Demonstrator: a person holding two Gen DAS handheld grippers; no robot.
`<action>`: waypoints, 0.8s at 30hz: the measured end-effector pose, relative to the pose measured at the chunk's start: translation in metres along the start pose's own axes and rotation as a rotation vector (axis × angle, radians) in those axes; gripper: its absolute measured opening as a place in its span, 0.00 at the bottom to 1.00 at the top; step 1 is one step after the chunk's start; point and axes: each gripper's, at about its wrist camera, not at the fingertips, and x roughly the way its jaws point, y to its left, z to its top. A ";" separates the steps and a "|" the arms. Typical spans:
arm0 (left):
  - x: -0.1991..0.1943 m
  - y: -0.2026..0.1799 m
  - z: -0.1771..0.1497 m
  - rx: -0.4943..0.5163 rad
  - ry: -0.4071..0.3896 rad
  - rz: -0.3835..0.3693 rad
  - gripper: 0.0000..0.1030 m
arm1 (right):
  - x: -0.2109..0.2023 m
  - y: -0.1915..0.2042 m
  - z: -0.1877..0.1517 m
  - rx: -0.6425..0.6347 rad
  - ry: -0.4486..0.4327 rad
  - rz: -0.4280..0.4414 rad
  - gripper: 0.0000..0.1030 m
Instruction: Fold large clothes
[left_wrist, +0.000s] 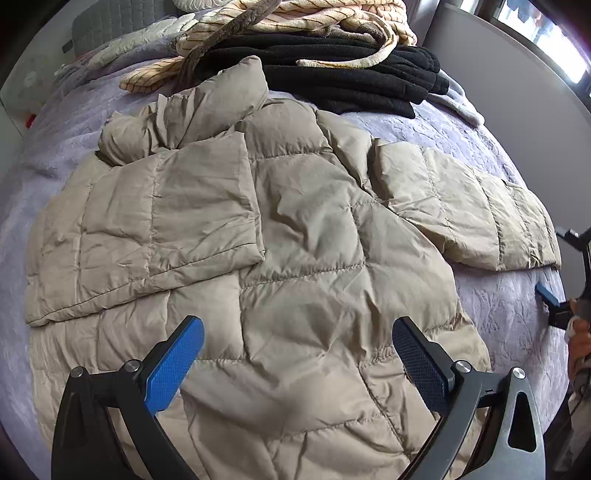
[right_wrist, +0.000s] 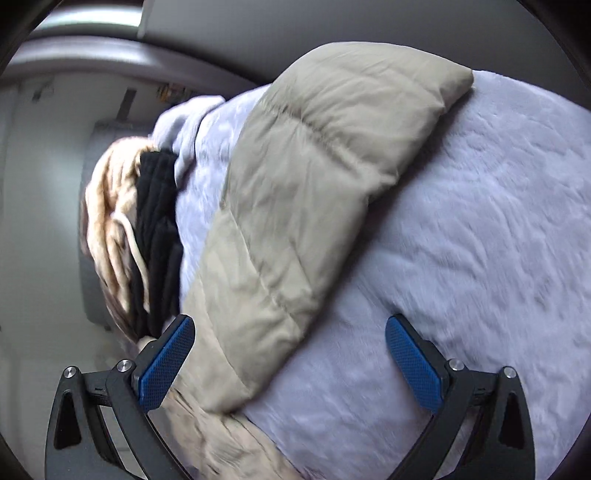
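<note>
A large beige puffer jacket (left_wrist: 295, 236) lies spread flat on a bed covered by a lavender plush blanket (left_wrist: 498, 317), and everything else is easiest placed against it. In the left wrist view the left hand-held gripper (left_wrist: 295, 354) hangs over the jacket's near hem with its blue-padded fingers (left_wrist: 173, 365) spread wide and nothing between them. That view shows the whole garment: one sleeve (left_wrist: 147, 236) is folded across the jacket's body, the collar (left_wrist: 207, 107) bunches at the far end, and the other sleeve (left_wrist: 469, 214) stretches out sideways onto the blanket. Beyond the collar sits a stack of black folded clothes (left_wrist: 354, 74) with a cream striped throw (left_wrist: 295, 22) draped on top. At the edge of this view, past the outstretched sleeve's cuff, a part of the right hand-held gripper (left_wrist: 550, 295) and a person's hand (left_wrist: 578, 343) appear. The right wrist view, somewhat blurred, shows what the left cannot: the outstretched sleeve (right_wrist: 306, 206) seen close and along its length, its cuff resting on the blanket (right_wrist: 461, 258). The right hand-held gripper (right_wrist: 290, 362) is wide open and empty, one finger beside the sleeve and the other over bare blanket. The black stack (right_wrist: 155, 240) and the throw (right_wrist: 107, 221) show only small, beyond the sleeve.
</note>
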 end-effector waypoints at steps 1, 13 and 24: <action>0.001 -0.001 0.001 -0.001 0.000 0.002 0.99 | 0.004 0.000 0.008 0.024 -0.012 0.023 1.00; 0.001 0.013 0.004 -0.034 -0.005 0.027 0.99 | 0.044 0.020 0.041 0.153 0.032 0.154 0.12; -0.030 0.122 0.012 -0.193 -0.143 0.100 0.99 | 0.044 0.201 -0.059 -0.468 0.012 0.122 0.10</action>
